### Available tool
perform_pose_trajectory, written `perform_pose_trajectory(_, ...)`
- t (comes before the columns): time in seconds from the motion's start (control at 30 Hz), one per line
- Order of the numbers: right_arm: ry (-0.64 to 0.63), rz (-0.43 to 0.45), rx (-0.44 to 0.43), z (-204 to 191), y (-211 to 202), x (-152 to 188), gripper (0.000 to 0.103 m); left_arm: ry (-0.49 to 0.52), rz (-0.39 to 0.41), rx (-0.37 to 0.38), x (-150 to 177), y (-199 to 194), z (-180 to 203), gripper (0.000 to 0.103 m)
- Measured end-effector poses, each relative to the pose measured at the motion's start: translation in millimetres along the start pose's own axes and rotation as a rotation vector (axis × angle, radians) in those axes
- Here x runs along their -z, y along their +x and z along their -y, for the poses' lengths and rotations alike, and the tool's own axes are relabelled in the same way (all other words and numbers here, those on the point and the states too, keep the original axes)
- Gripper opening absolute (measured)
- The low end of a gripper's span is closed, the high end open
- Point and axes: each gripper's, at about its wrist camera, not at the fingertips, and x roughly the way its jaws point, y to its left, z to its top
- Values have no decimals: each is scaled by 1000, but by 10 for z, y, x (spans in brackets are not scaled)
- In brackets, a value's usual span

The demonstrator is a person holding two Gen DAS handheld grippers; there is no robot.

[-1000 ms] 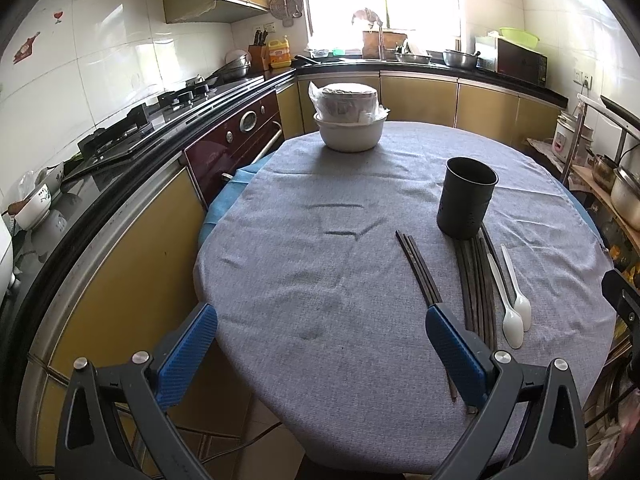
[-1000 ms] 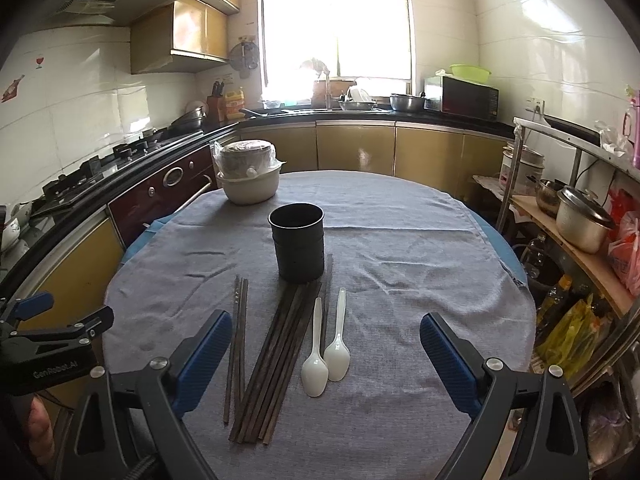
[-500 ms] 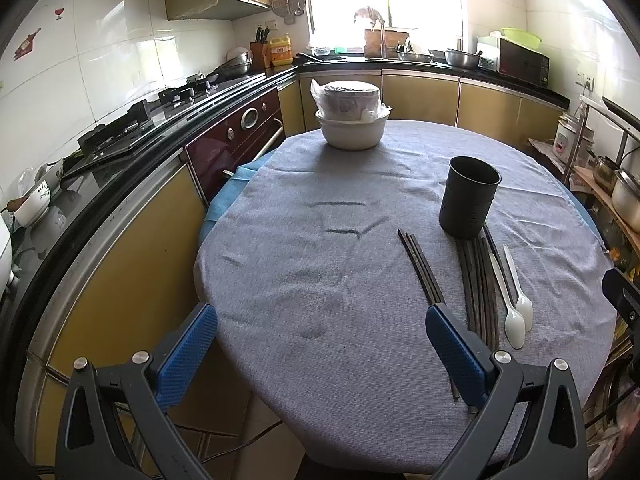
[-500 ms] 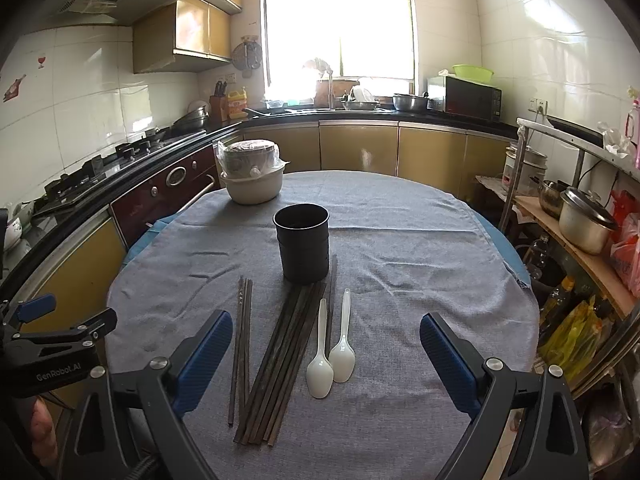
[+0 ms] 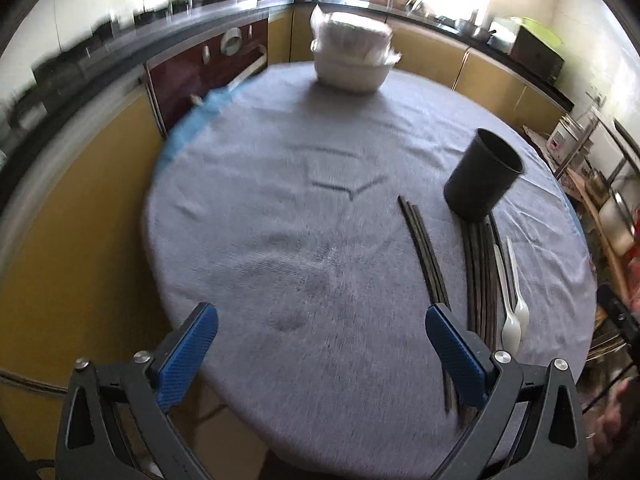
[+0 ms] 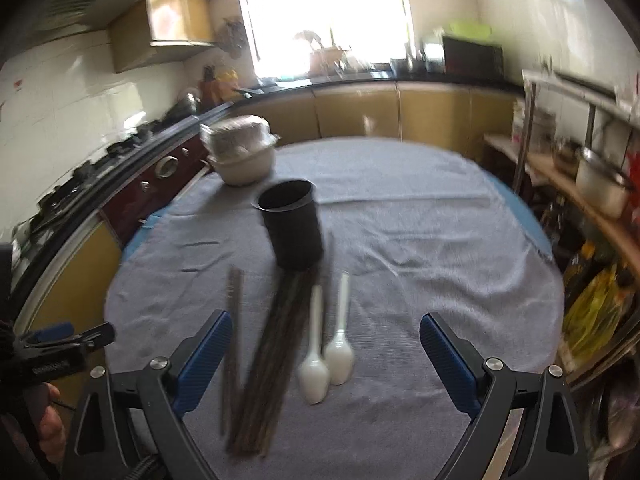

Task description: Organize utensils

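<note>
Blue-tipped left gripper (image 5: 320, 344) and right gripper (image 6: 326, 354) have both dipped closer | fingers wide apart, holding nothing | chopsticks (image 6: 276, 344), spoons (image 6: 326, 356) flat on desk (image 6: 420, 264) by black cup (image 6: 294, 224) | pickup likely next

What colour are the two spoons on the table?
The two spoons are white, seen best in the right wrist view.

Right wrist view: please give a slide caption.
Open right gripper above chopsticks and two spoons near black cup.
</note>
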Motion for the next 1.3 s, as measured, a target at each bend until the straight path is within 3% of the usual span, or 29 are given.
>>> perform_pose_trajectory(0.2, 90, -139, -86, 293, 658, -158, 74, -43, -110, 69, -276, 504, 65, 67)
perform_pose_trajectory(0.33, 115, -216, -150, 350, 1095, -202, 45, -50, -173, 91, -390, 769, 197, 50)
perform_pose_trajectory(0.47, 137, -264, -183, 350, 1336, -192, 39, -41, -197, 125, -488, 939, 371, 50)
perform_pose_trajectory(0.7, 125, -316, -161, 265, 1599, -236, 31, -29, -242, 161, -598, 1127, 656, 49)
perform_pose_trajectory(0.93, 54, -325, -78, 180, 1679, -207, 6, 67, -264, 205, -361, 1064, 1076, 49)
perform_pose_trajectory(1.23, 110, -326, -39, 493, 1409, -12, 4, 142, -284, 263, -99, 953, 1529, 39)
perform_pose_trajectory(1.3, 116, -327, -20, 588, 1325, 36, 4, 184, -289, 264, -30, 955, 1706, 33)
